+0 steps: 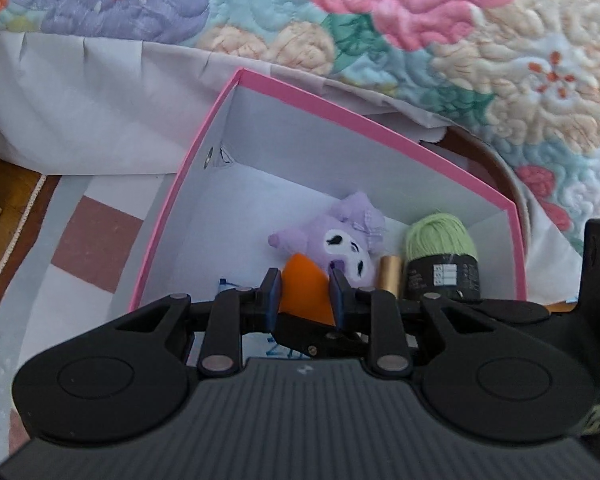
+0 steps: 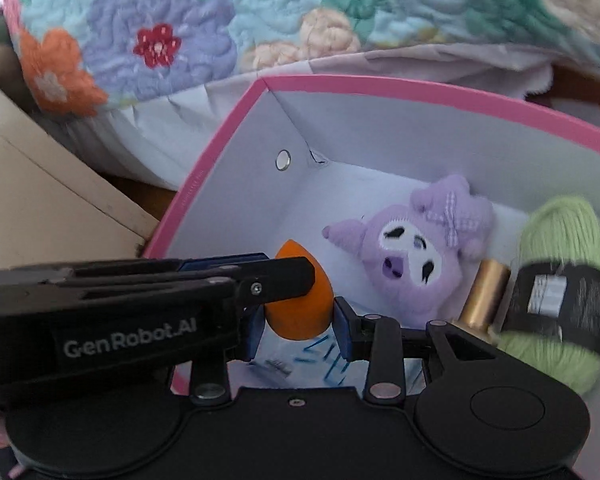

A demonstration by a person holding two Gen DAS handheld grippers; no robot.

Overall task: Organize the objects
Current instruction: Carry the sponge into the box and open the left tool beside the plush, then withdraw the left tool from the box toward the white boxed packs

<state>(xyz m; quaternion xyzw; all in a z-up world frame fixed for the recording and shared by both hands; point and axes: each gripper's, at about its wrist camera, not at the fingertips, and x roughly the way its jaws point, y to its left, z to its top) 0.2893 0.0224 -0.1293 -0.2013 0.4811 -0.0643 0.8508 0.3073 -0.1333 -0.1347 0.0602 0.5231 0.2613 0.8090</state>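
Black tongs fill the bottom of both views. From the left wrist view, the left tongs [image 1: 305,294] sit narrow, their blue pads pressed on either side of an orange sponge [image 1: 303,292] shaped like an egg. The right wrist view shows the same orange sponge [image 2: 298,300] sitting between the blue pads of the right tongs [image 2: 300,322] as well, with the left tool crossing in from the side; the right pads look close to the sponge, but whether they actually clamp it I cannot tell.

Just beyond, the sponge hangs low inside a pink-rimmed box [image 2: 220,152] with white walls. A purple plush toy [image 2: 416,240] lies on the box floor, a gold tube [image 2: 484,296] just beside it, and a ball of green yarn [image 2: 560,280] with a black label against the far right wall.

Judging by this, the step in hand is placing the sponge into the box, or passing it between tools. The next move likely calls for one pair to let go and lift clear without knocking the plush toy.

Under the box lies a checked cloth [image 1: 96,248] on the floor; behind it rises a bed with a white skirt and a flowered quilt [image 1: 420,12].
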